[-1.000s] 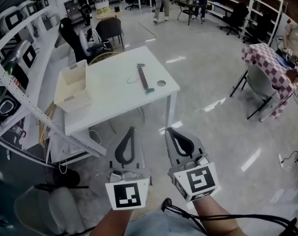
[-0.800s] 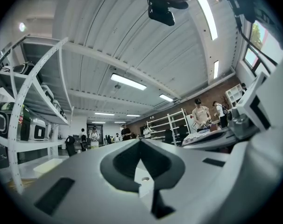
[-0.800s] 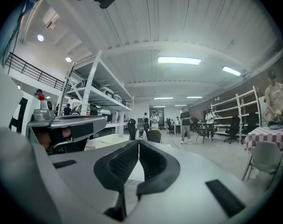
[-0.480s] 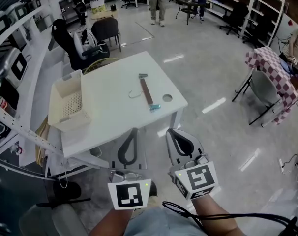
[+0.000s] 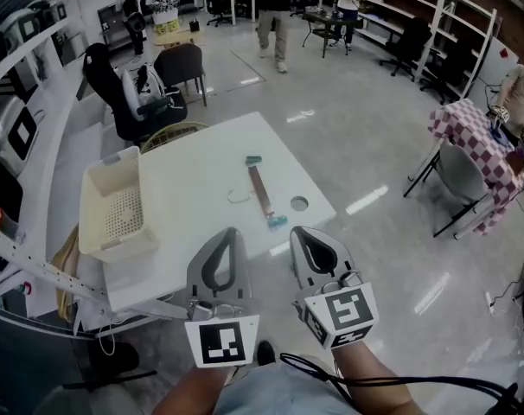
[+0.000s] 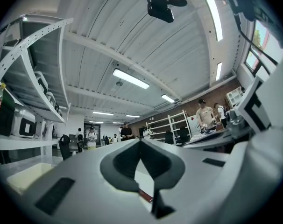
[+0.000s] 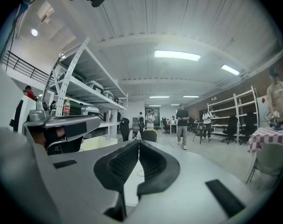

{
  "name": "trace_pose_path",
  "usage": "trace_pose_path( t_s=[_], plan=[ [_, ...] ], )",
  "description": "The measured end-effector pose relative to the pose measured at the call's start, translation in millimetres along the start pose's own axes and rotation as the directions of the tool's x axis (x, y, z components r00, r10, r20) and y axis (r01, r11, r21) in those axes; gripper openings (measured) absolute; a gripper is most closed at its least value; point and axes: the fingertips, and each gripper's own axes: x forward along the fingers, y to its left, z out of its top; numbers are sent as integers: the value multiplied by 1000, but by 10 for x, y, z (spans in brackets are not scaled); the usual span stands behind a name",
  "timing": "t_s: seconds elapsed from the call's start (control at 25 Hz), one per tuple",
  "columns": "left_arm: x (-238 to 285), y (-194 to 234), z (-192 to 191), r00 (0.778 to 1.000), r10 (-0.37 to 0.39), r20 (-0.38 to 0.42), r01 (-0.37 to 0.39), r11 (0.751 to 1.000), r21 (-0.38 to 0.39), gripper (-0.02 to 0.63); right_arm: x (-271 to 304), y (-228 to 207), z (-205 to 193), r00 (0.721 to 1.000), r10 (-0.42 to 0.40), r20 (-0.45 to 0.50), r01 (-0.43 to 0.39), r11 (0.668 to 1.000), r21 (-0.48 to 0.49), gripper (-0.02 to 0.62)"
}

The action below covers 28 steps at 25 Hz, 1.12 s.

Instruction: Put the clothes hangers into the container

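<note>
Just ahead of my fingertips stands a white square table [image 5: 197, 167], and in the head view the tips of both grippers overlap its near edge. My left gripper [image 5: 231, 233] has its two grey fingers brought together at the tips with nothing between them. Lower down, its dark pads [image 6: 120, 164] leave a small gap through which white tabletop and a sliver of reddish brown show. My right gripper [image 5: 297, 232], just beside the left one, is likewise closed and empty, its ribbed black pads [image 7: 120, 164] meeting along a thin line. Beyond the space between my two sets of fingers a brown wooden clothes hanger with teal end caps and a thin metal hook [image 5: 262, 193] lies flat on the table. Its bar runs away from me and its hook curls towards my left fingers' side. Just beyond my right fingertips, beside the hanger's near end, is a small round hole [image 5: 299, 204] in the tabletop. Far out to the left of my left fingers a cream perforated plastic basket [image 5: 124, 210] sits at the table's left edge, well apart from the hanger. Past the table are black office chairs [image 5: 184, 63] and standing people [image 5: 275, 11].
</note>
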Motion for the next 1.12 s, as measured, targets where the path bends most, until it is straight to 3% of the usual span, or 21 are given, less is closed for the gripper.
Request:
trace_pose_path(
  t_s=[0.36,0.64,1.12],
  plan=[
    [403,71,-315,999,-6,-49,6,1000,-2,14,397,-248,-144,1000,-10,-28,10,1000,7,11],
    [1004,127,-513,998,-2,-58,1,1000,-9,14,957,-568,-280,998,26,-51,-25,999,24,11],
    [1946,361,-467,992,107,-64,-104,994,43,14,1837,-1018,-32,990,137,-17,-137,990,28,11]
  ],
)
